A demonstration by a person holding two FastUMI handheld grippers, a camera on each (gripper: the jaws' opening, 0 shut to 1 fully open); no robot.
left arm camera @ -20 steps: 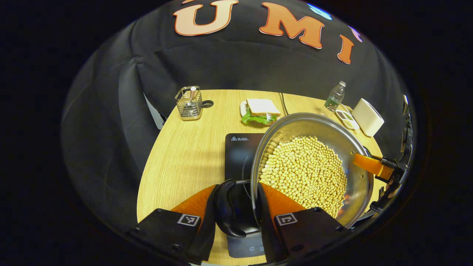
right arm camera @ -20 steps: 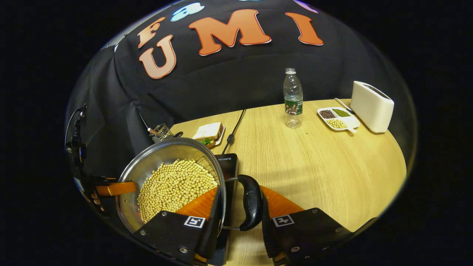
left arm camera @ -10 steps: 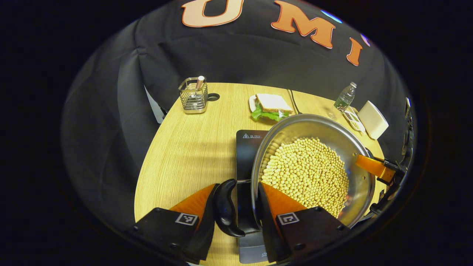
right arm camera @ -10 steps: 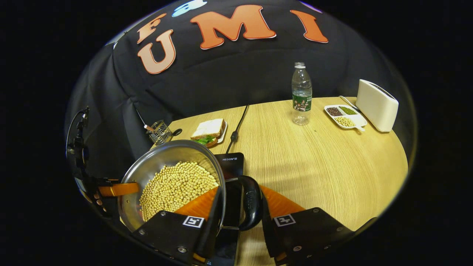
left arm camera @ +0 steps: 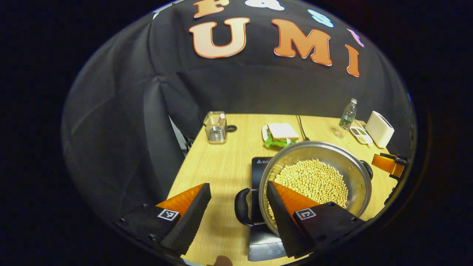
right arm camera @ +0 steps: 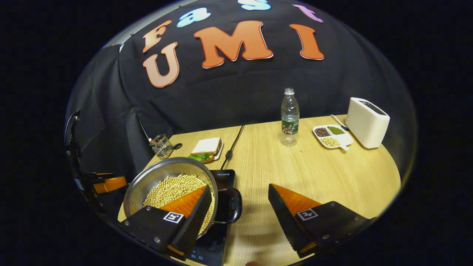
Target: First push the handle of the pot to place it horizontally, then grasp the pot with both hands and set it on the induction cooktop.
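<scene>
Both tongs are standing wide open and gripping nothing. Left tongs [left arm camera: 236, 195] are hanging with one finger over the counter [left arm camera: 218, 173] and the other over the pot [left arm camera: 317, 177], the pot's black side handle [left arm camera: 242, 207] sitting loose in the gap between them. Right tongs [right arm camera: 240, 199] are straddling the opposite handle [right arm camera: 231, 208] the same way, untouched. Steel and full of pale beans [right arm camera: 173, 188], the pot is sitting on the black induction cooktop [right arm camera: 223, 175]. At about twelve o'clock from the pot a sandwich [right arm camera: 207, 147] is lying on its plate, with a wire utensil holder [right arm camera: 161, 146] out toward ten o'clock. Off toward two o'clock a water bottle [right arm camera: 289, 116] is standing, then a divided dish of beans [right arm camera: 330, 136], then a white toaster [right arm camera: 366, 122].
</scene>
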